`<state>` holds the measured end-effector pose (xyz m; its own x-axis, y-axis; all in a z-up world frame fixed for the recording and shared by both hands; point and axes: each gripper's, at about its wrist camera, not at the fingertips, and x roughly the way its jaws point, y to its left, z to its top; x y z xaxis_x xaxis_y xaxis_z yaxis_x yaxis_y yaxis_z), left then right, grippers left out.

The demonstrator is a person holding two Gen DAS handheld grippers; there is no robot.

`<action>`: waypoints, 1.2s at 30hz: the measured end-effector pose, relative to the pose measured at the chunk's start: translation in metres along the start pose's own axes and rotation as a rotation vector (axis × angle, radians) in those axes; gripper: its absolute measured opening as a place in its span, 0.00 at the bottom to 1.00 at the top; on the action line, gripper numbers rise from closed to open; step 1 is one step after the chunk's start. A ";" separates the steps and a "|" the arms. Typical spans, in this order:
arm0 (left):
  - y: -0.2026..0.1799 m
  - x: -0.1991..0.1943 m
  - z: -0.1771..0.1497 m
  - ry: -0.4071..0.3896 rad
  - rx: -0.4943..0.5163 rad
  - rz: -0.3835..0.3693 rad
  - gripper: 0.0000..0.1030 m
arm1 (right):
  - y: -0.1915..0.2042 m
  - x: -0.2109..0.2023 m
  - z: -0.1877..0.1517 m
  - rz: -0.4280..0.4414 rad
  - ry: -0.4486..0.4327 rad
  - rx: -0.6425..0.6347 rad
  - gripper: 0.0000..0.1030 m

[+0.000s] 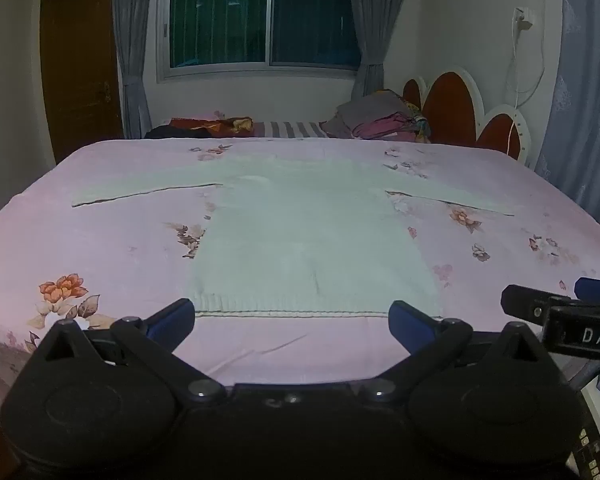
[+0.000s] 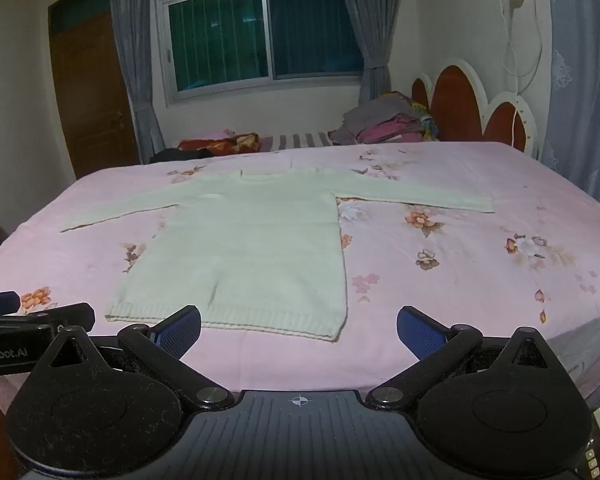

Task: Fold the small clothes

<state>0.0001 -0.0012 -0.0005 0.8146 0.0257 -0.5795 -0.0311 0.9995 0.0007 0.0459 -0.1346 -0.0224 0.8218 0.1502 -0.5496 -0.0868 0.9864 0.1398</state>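
Observation:
A small white knit sweater [image 1: 300, 232] lies flat on the pink floral bedsheet [image 1: 100, 240], both sleeves spread out to the sides, hem toward me. It also shows in the right wrist view [image 2: 252, 240]. My left gripper [image 1: 292, 316] is open and empty, just in front of the hem. My right gripper [image 2: 300, 328] is open and empty, in front of the hem's right corner. The right gripper's side shows at the right edge of the left wrist view [image 1: 572, 316]; the left gripper shows at the left edge of the right wrist view [image 2: 28, 320].
A pile of clothes [image 2: 384, 122] and a striped pillow [image 2: 300, 138] lie at the far end of the bed by the headboard [image 2: 460, 100]. A red-patterned bundle [image 2: 220, 144] lies far left. Window, curtains and a wooden door stand behind.

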 end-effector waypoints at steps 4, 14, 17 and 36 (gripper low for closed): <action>-0.001 -0.001 0.000 -0.002 -0.001 -0.008 1.00 | 0.001 -0.001 0.000 -0.002 -0.006 -0.003 1.00; 0.007 -0.003 -0.002 -0.004 -0.012 -0.014 1.00 | 0.003 0.000 -0.002 0.001 -0.005 0.000 1.00; 0.005 -0.003 -0.001 -0.004 -0.010 -0.017 1.00 | 0.003 -0.001 -0.002 0.001 -0.006 -0.002 1.00; 0.003 -0.005 0.000 -0.007 -0.009 -0.016 1.00 | 0.007 -0.007 0.000 -0.002 -0.007 -0.002 1.00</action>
<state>-0.0039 0.0021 0.0026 0.8193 0.0100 -0.5733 -0.0235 0.9996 -0.0161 0.0400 -0.1286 -0.0177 0.8258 0.1477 -0.5443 -0.0864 0.9868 0.1367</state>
